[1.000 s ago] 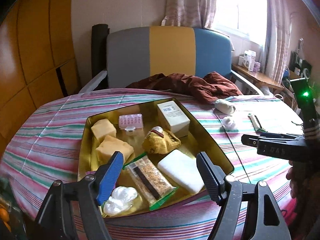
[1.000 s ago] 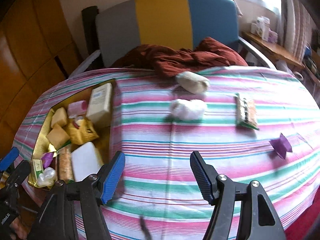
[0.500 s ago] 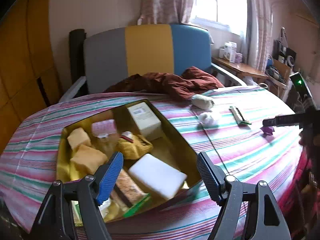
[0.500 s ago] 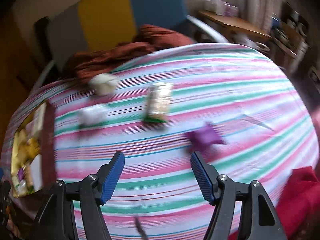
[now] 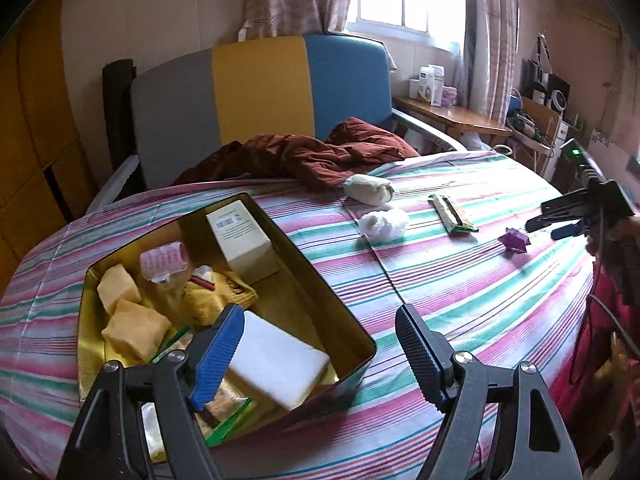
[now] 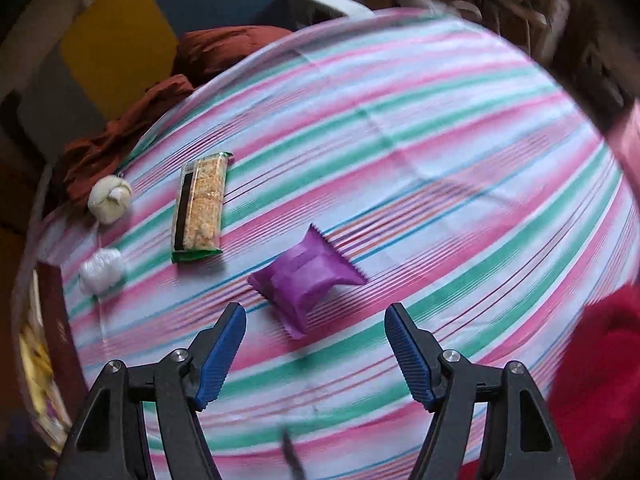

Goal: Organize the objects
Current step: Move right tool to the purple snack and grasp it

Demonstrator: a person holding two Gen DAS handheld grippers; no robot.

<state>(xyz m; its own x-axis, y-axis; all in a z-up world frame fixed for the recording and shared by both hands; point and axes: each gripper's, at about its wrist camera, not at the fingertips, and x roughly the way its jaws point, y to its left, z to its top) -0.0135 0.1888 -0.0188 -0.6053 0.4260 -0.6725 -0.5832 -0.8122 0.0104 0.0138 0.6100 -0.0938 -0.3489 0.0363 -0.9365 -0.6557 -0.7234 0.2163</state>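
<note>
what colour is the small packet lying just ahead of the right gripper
Purple. The small packet lies on the striped tablecloth; the right wrist view shows it best.

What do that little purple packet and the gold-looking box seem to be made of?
The purple packet looks like thin matte plastic or foil film: its ends are zigzag-cut and crimped, and its middle puffs like a sealed pouch. The box is probably metal tin: its gold inner walls are glossy and mirror the things inside, though shiny coated card cannot be ruled out.

Left wrist view: low, oblique across table. Right: steep, close. Shared: purple packet.
</note>
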